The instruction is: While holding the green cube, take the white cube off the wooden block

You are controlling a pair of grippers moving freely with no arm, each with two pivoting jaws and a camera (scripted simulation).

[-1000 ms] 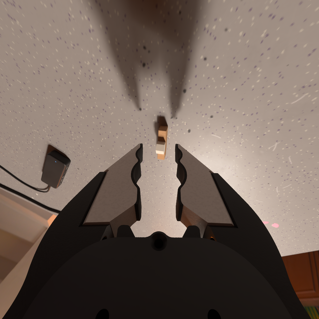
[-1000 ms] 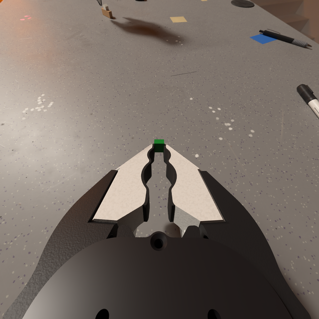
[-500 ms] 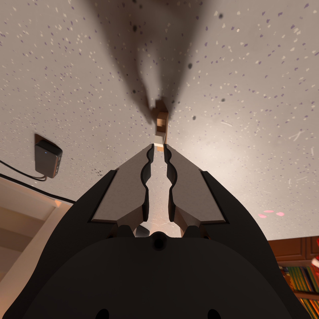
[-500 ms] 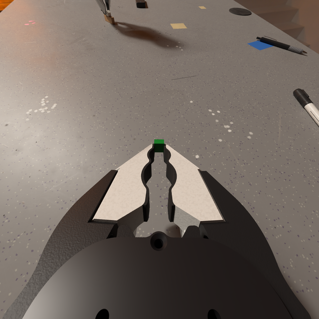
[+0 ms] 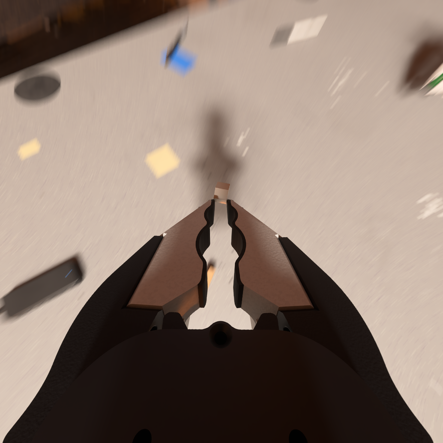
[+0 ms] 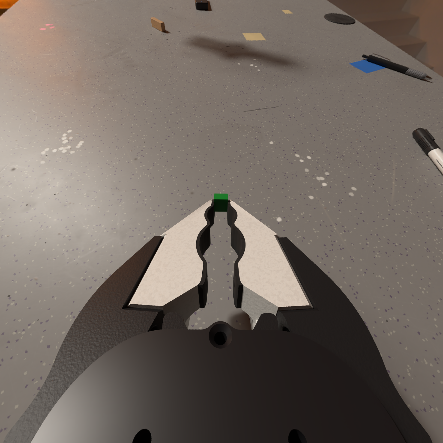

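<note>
With the right gripper (image 6: 220, 202) clenched on the green cube (image 6: 220, 202) at its tips and the left gripper (image 5: 220, 200) pinching the white cube (image 5: 221, 193) likewise, judged nearly done: wooden block (image 6: 158, 24) bare, far ahead of the right jaws.

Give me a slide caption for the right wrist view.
Right hand-held gripper shut on the green cube, with the bare wooden block far across the speckled table.
</note>
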